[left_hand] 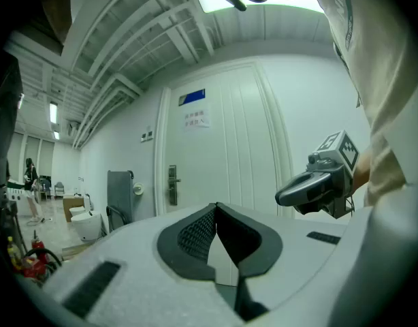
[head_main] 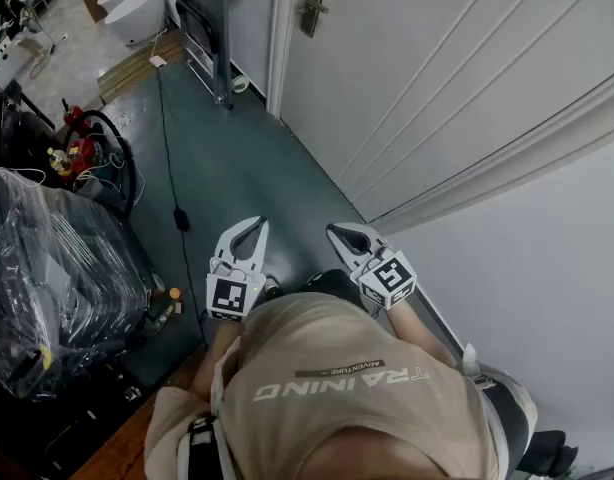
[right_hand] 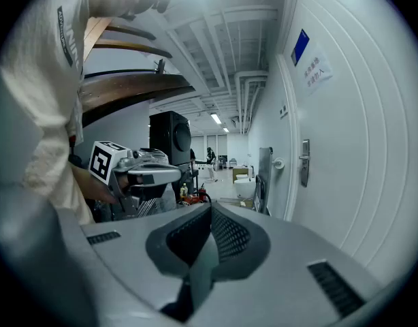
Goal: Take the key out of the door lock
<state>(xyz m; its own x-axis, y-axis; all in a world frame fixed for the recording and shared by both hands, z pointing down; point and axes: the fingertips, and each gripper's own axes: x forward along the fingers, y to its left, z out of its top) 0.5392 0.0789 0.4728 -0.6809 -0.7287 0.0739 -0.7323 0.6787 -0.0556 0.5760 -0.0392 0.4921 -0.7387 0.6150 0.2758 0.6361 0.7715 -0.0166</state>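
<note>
left claw (head_main: 258, 223) closed, empty | right claw (head_main: 333, 231) closed, empty | door lock (head_main: 314, 0) well ahead of both

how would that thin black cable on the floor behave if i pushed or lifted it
The black cable looks thin and lies in a loose line, so it is probably floppy and light. Pushed, it would likely bend and slide on the smooth floor rather than roll.

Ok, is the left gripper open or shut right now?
Shut. In its own view the left gripper has its jaw tips touching, with nothing between them.
</note>
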